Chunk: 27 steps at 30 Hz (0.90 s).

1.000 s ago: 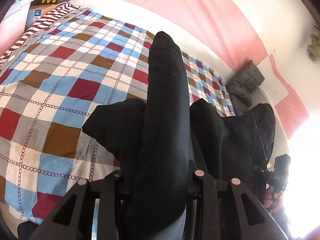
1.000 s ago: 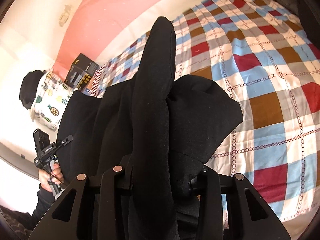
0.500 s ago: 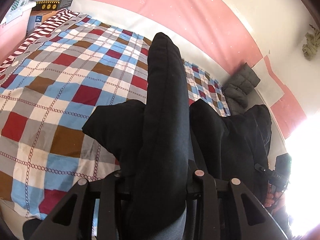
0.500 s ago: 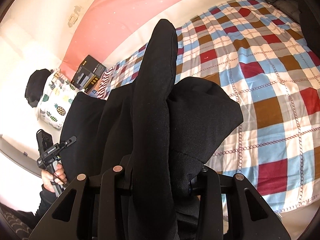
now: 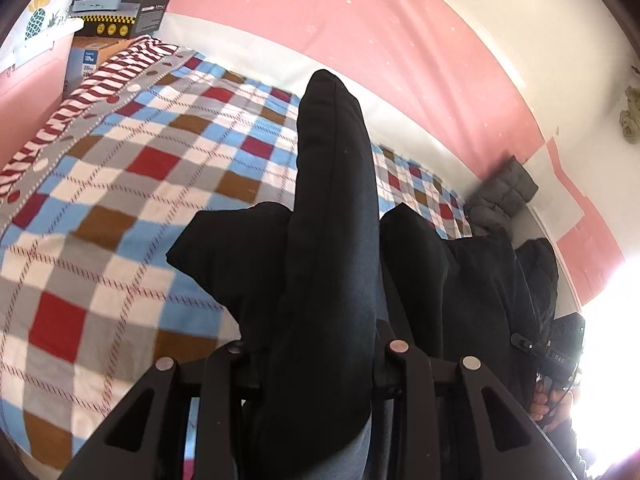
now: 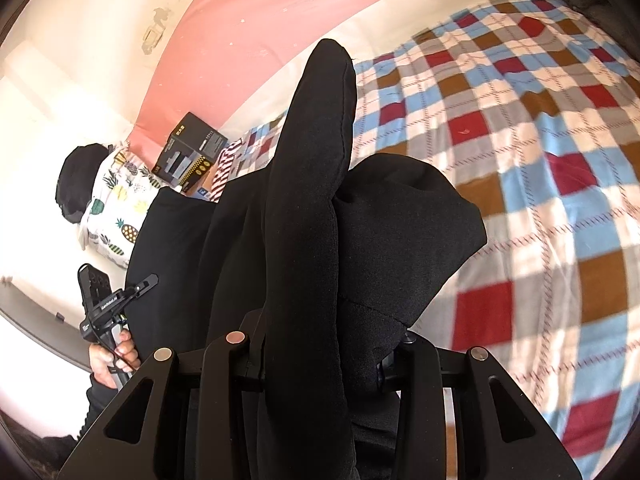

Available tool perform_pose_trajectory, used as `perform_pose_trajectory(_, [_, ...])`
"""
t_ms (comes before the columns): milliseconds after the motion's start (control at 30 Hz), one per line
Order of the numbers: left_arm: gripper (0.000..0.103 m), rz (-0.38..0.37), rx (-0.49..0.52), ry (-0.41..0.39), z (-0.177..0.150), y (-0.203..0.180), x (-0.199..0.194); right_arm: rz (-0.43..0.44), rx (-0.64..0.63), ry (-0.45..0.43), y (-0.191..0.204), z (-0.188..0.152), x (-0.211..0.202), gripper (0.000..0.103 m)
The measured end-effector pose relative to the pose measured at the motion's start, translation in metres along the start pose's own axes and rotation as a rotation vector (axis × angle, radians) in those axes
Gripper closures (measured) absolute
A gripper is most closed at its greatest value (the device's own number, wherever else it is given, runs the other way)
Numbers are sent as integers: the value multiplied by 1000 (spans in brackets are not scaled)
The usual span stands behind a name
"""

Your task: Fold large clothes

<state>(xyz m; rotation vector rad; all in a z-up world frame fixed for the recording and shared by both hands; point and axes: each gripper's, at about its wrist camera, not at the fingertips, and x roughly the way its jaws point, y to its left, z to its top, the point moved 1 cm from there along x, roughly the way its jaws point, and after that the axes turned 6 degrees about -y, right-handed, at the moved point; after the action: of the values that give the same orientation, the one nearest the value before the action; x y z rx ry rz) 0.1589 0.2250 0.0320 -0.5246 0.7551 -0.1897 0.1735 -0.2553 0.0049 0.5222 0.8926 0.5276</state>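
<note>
black garment [image 5: 332,240] hangs above the checked bed [image 5: 120,208], pinched by the left claw [image 5: 320,360] and right claw [image 6: 316,356], each at one end, likely so it drapes flat for folding.

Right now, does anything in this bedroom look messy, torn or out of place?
Nothing looks torn or spilled. The black garment is bunched up between both grippers, held above the checked bedspread rather than lying flat. A grey padded jacket sits crumpled at the bed's far corner, and boxes are stacked beside the bed.
</note>
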Motion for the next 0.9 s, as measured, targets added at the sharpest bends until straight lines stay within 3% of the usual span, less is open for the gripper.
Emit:
perform_pose_trajectory(367, [70, 41, -13, -34, 69, 45, 34, 31, -7, 10, 20, 47, 76, 67])
perform_pose_trajectory(667, [70, 75, -11, -34, 120, 87, 83, 57, 18, 26, 13, 81, 146, 66])
perform_pose_trajectory(833, [69, 122, 14, -37, 126, 112, 119, 37, 41, 45, -5, 89, 190, 65])
perform_pose_trajectory(900, [69, 134, -21, -41, 125, 131, 129, 23, 73, 49, -20, 88, 200, 64])
